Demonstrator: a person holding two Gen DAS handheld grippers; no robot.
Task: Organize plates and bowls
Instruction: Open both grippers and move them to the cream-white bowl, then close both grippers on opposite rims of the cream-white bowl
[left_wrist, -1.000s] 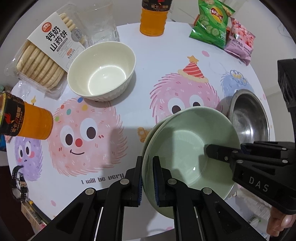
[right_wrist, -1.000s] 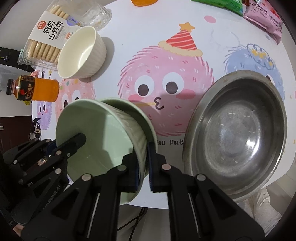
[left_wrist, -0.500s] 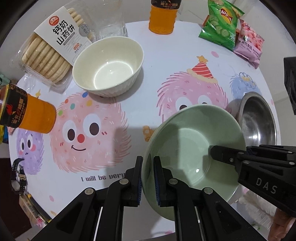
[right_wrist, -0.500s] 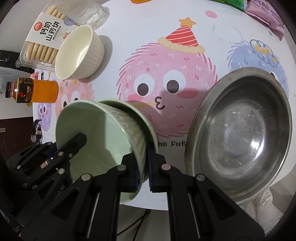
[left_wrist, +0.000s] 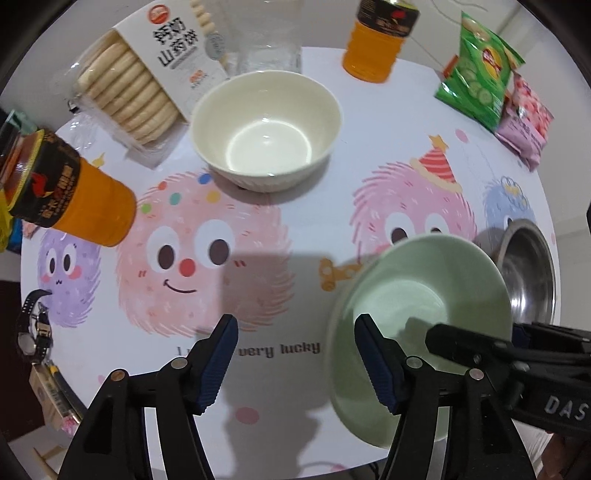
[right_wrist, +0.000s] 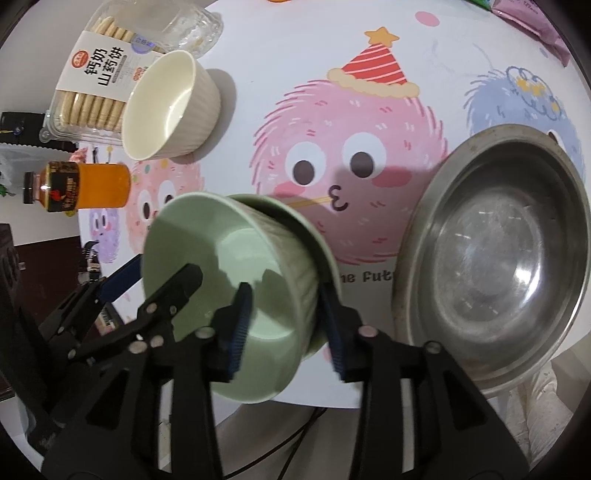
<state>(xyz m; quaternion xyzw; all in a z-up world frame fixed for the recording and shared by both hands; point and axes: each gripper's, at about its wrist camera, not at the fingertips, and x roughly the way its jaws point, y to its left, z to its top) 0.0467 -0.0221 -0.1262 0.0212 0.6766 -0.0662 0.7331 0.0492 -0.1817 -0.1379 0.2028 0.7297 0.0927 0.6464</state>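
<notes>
My left gripper has just been opening; its jaws now stand wide, one inside the green bowl and one outside, pads clear of the rim. My right gripper has just been opening too, its blue pads straddling the bowl's far wall without pressing it as far as I can see. The green bowl sits nested in a second green dish near the table edge. Just beside it stands a steel bowl. Further off sits a cream bowl, next to a cracker pack and an orange bottle.
</notes>
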